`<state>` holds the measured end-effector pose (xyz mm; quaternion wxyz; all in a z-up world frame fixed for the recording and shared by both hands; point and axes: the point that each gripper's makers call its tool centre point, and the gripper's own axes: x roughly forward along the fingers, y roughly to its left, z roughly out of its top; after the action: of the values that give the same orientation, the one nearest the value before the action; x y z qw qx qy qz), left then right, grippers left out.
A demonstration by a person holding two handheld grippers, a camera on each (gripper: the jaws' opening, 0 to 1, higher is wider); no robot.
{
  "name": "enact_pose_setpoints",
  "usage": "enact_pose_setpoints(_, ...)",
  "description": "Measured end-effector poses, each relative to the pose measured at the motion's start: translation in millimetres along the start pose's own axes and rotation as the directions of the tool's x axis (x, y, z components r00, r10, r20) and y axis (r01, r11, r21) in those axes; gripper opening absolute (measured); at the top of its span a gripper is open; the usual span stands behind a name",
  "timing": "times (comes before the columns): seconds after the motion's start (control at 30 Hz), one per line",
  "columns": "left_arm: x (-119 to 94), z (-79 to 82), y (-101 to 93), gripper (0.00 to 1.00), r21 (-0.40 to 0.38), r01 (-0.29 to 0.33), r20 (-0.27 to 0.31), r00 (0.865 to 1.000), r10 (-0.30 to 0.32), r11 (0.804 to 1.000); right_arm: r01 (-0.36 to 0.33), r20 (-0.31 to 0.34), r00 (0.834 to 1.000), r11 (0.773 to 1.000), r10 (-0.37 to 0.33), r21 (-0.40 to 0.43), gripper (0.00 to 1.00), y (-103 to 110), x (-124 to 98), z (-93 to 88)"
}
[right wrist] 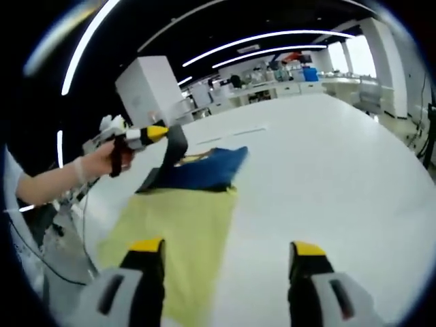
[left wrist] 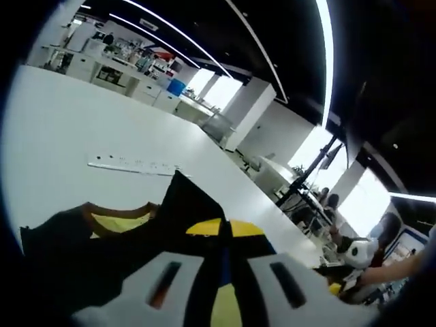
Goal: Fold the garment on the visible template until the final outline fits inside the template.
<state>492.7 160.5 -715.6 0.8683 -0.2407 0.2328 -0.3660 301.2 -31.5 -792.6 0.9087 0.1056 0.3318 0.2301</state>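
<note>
A dark blue-black garment (left wrist: 82,252) with a yellow neck lining lies bunched on the white table (left wrist: 82,122). My left gripper (left wrist: 225,233) is shut on a fold of its fabric and holds that edge up. In the right gripper view the garment (right wrist: 208,169) rests at the far end of a yellow template sheet (right wrist: 180,231). There a hand holds the left gripper (right wrist: 155,133) above the garment's left side, with a black flap hanging from it. My right gripper (right wrist: 227,253) stands open over the template's near edge, with nothing between its fingers.
A long white strip (left wrist: 133,165) lies on the table beyond the garment. The table (right wrist: 327,157) stretches wide to the right of the template. Desks and shelves (left wrist: 116,65) line the far wall. People sit at the right (left wrist: 340,238). A white cabinet (right wrist: 146,88) stands behind.
</note>
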Motion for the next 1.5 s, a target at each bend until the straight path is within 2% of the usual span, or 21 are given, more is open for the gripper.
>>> enact_pose_setpoints(0.1, 15.5, -12.6, -8.5, 0.0, 0.021, 0.02, -0.032, 0.999, -0.02, 1.0, 0.002, -0.003, 1.0, 1.0, -0.002, 0.006, 0.73, -1.0, 0.0, -2.7)
enact_pose_setpoints(0.2, 29.5, -25.9, -13.2, 0.0, 0.007, 0.035, -0.063, 0.997, -0.035, 0.999, 0.007, -0.001, 1.0, 1.0, -0.007, 0.021, 0.73, -2.4, -0.6, -5.6)
enact_pose_setpoints(0.57, 57.1, -74.9, -16.6, 0.0, -0.005, 0.04, -0.171, 0.985, -0.04, 0.999, 0.02, -0.003, 1.0, 0.999, -0.019, 0.047, 0.73, -9.2, -1.9, -10.9)
enact_pose_setpoints(0.77, 69.7, -96.3, -18.4, 0.0, -0.018, 0.046, -0.223, 0.974, -0.049, 0.999, 0.019, 0.0, 1.0, 0.998, -0.019, 0.055, 0.73, -11.0, -0.2, -10.1)
enact_pose_setpoints(0.83, 71.8, -105.7, -20.8, 0.0, -0.01, 0.05, -0.253, 0.966, -0.051, 0.999, 0.018, -0.001, 1.0, 0.998, -0.018, 0.057, 0.73, -11.4, 0.8, -9.8)
enact_pose_setpoints(0.9, 70.5, -115.2, -25.8, 0.0, 0.05, 0.087, -0.291, 0.954, -0.069, 0.995, 0.015, 0.001, 1.0, 0.998, -0.015, 0.053, 0.73, -10.9, 1.1, -8.6)
enact_pose_setpoints(1.1, 71.2, -125.8, -18.1, 0.0, 0.037, 0.076, -0.314, 0.948, -0.061, 0.996, 0.01, -0.006, 1.0, 0.999, -0.01, 0.05, 0.73, -13.0, 6.7, -7.8)
enact_pose_setpoints(1.27, 67.6, -122.1, -21.2, 0.02, 0.118, 0.121, -0.294, 0.952, -0.082, 0.986, 0.003, -0.005, 1.0, 0.999, -0.003, 0.043, 0.73, -11.4, 9.0, -4.5)
enact_pose_setpoints(1.37, 61.0, -119.8, -26.5, 0.18, 0.108, 0.136, -0.292, 0.951, -0.1, 0.985, -0.002, -0.006, 1.0, 0.999, 0.002, 0.043, 0.73, -11.0, 11.1, -3.1)
enact_pose_setpoints(1.5, 54.3, -113.2, -27.5, 0.29, 0.149, 0.154, -0.269, 0.957, -0.11, 0.977, -0.008, -0.002, 1.0, 0.999, 0.008, 0.031, 0.74, -6.9, 12.3, 1.4)
